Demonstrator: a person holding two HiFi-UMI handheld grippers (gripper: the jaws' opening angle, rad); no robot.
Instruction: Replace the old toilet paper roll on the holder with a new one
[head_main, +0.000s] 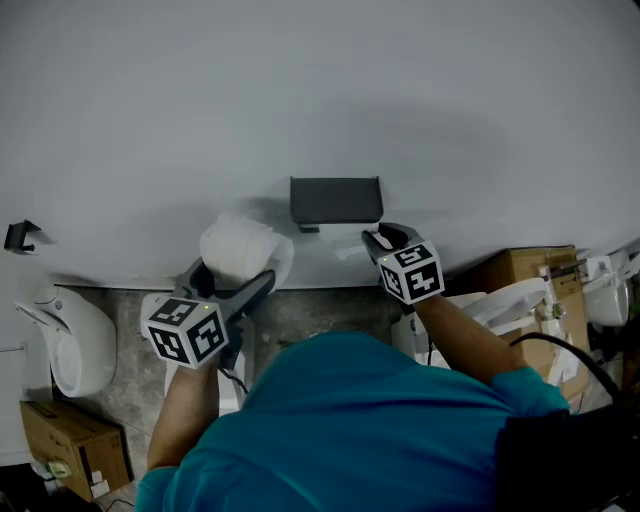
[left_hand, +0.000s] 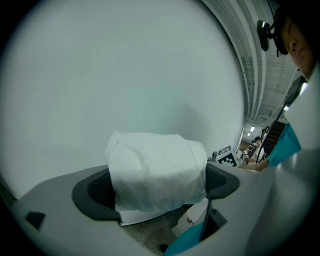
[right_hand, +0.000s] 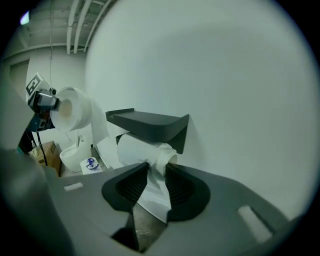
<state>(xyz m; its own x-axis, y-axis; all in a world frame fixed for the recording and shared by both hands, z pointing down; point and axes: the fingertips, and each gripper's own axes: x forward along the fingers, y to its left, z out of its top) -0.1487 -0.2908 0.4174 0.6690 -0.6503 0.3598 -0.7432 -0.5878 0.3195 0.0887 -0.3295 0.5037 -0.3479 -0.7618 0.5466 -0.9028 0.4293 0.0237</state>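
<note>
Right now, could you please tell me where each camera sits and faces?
Head view: on the person's head, facing down at the dark grey wall holder; left tool, right tool, teal shirt show.
Left gripper view: on that tool, facing the wall; its jaws grip the full white paper roll.
Right gripper view: on that tool, facing the holder past its jaws.
Shared: the roll, in all three.

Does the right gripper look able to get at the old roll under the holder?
Probably yes. The right gripper sits right before the old roll below the holder, jaws apart, with only the roll's loose tail hanging between them; nothing else seems in the way.
</note>
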